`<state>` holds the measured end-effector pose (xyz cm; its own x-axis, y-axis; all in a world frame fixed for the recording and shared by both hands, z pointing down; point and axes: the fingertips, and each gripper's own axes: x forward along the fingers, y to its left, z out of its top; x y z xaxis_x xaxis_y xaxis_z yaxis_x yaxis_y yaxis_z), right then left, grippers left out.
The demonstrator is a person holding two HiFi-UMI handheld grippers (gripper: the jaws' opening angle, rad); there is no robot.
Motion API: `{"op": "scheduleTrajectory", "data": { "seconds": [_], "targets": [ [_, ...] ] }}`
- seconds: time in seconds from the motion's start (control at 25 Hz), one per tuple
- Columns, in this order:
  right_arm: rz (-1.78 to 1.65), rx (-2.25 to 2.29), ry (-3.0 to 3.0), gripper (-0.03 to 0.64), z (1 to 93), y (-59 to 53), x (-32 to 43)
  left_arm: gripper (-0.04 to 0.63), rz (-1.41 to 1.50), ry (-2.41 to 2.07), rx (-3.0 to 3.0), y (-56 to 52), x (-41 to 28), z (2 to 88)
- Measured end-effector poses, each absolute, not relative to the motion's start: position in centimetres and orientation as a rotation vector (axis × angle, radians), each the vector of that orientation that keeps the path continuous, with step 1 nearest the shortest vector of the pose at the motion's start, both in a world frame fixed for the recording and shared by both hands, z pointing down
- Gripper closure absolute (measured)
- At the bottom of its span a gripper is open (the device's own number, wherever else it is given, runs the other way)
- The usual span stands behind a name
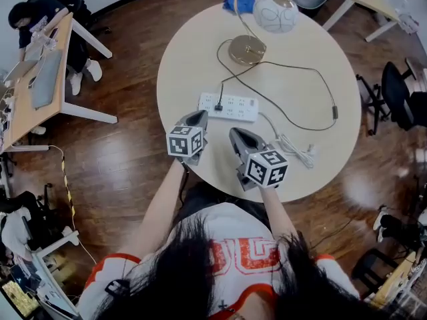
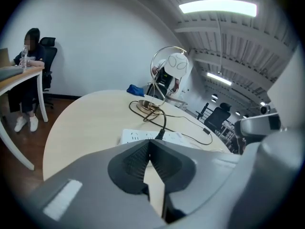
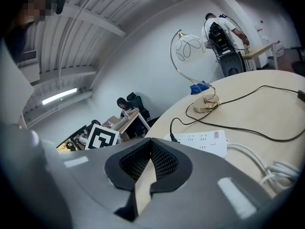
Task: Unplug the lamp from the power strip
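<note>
Lamp [image 1: 273, 12] plug [image 1: 218, 105] sits in the strip [image 1: 237, 107] on the desk [image 1: 193, 52]. Left gripper [image 1: 198, 117] and right gripper [image 1: 235, 134] are both pressed together, holding nothing.

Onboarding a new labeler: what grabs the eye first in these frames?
The lamp with its white globe shade stands at the far side of the round table. Its black plug sits in the left end of the white power strip at mid-table. The left gripper and right gripper hover at the near edge, jaws shut, empty.
</note>
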<state>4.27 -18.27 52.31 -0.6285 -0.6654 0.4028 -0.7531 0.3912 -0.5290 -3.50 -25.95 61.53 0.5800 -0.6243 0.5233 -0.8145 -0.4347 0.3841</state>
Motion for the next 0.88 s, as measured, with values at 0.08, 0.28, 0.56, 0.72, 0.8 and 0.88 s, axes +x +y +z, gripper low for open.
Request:
{"op": "scheduleTrajectory", "data": {
  "seconds": [0.08, 0.28, 0.56, 0.72, 0.8, 0.88],
  "targets": [
    [1.044, 1.287, -2.488, 0.614, 53.2, -19.1, 4.1, 0.595, 0.432, -1.141, 2.174, -26.9, -3.3, 62.4],
    [0.952, 1.254, -2.419, 0.598, 55.6, -21.1, 3.5, 0.595, 0.469, -1.128, 2.109, -27.8, -3.3, 64.1],
    [0.724, 1.18, -2.323, 0.561, 58.0, -23.0, 2.6, 0.595, 0.494, -1.135, 2.042, -28.1, -3.4, 64.6],
    [0.58, 1.103, -2.259, 0.525, 59.3, -24.2, 1.8, 0.595, 0.482, -1.119, 2.005, -28.2, -3.3, 64.6],
    [0.496, 1.054, -2.231, 0.509, 60.0, -24.8, 1.2, 0.595, 0.477, -1.108, 1.996, -28.3, -3.2, 64.6],
    [0.426, 1.008, -2.206, 0.497, 60.5, -25.4, 0.6, 0.595, 0.491, -1.1, 1.995, -28.3, -3.1, 64.7]
  ]
}}
